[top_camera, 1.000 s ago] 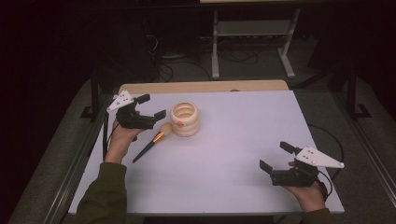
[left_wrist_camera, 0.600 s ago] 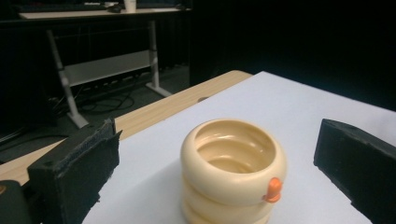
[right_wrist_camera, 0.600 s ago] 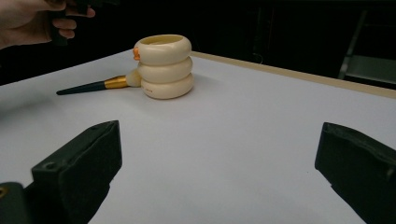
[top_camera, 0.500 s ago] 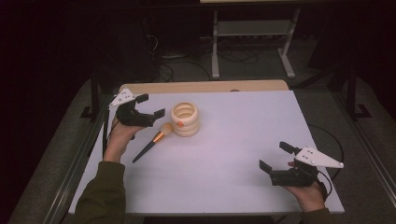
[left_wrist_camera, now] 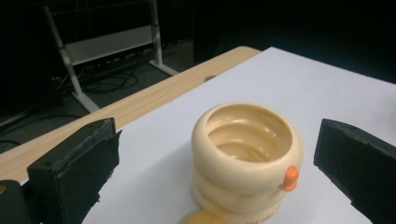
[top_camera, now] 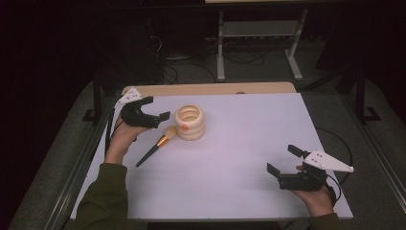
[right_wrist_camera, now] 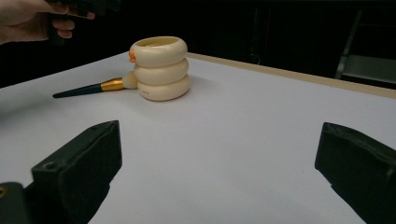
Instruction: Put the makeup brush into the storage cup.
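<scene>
- Left gripper (top_camera: 152,113): jaws spread, holding nothing. It hangs above the table at far left, just left of the cup. Over the last second it has crept slightly toward the far side and toward the cup; a small shift, no grab.
- Brush (top_camera: 154,147): lies flat near the left edge, dark handle pointing near-left, gold ferrule and pale head at the cup's base, touching or nearly so. Hasn't moved.
- Cup (top_camera: 189,122): cream, ringed like stacked rolls, orange nub on the rim, upright, left of centre, empty inside in the left gripper view (left_wrist_camera: 246,158). In that view it sits between the spread jaws but beyond them, not touched.
- My read: the left is lining up on the cup or brush; the grasp is not yet started.
- Table (top_camera: 249,143): white top, otherwise bare.
- Right gripper (top_camera: 283,164): jaws spread, empty, parked near-right, well apart from the cup. Unchanged, so idle for now.
</scene>
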Tool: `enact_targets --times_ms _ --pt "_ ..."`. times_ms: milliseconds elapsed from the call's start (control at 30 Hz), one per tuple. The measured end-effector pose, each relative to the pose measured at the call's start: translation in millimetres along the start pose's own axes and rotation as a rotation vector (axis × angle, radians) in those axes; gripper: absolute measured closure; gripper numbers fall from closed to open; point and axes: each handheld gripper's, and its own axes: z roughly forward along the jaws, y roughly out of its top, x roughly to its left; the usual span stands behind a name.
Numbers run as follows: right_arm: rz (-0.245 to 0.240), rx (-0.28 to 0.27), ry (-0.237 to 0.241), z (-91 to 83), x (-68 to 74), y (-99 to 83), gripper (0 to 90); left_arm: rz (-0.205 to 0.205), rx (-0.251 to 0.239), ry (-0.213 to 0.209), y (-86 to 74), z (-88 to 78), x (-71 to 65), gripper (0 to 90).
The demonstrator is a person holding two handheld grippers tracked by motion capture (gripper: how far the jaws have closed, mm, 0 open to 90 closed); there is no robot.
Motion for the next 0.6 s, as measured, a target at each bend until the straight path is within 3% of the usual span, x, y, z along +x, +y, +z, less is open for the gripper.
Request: enact_targets --times_ms 133,300,600 --pt "-0.006 0.006 0.004 -0.1 1.1 -0.6 0.0 0.005 0.050 0.024 -2.5 1.1 1.0 0.0" --pt "-0.010 0.006 0.007 0.2 1.8 -0.4 0.0 -0.026 0.070 0.028 -3.9 1.1 2.5 0.0" --pt "-0.012 0.007 0.004 -0.3 1.9 -0.5 0.0 -0.041 0.121 0.041 -6.1 0.9 4.8 0.0"
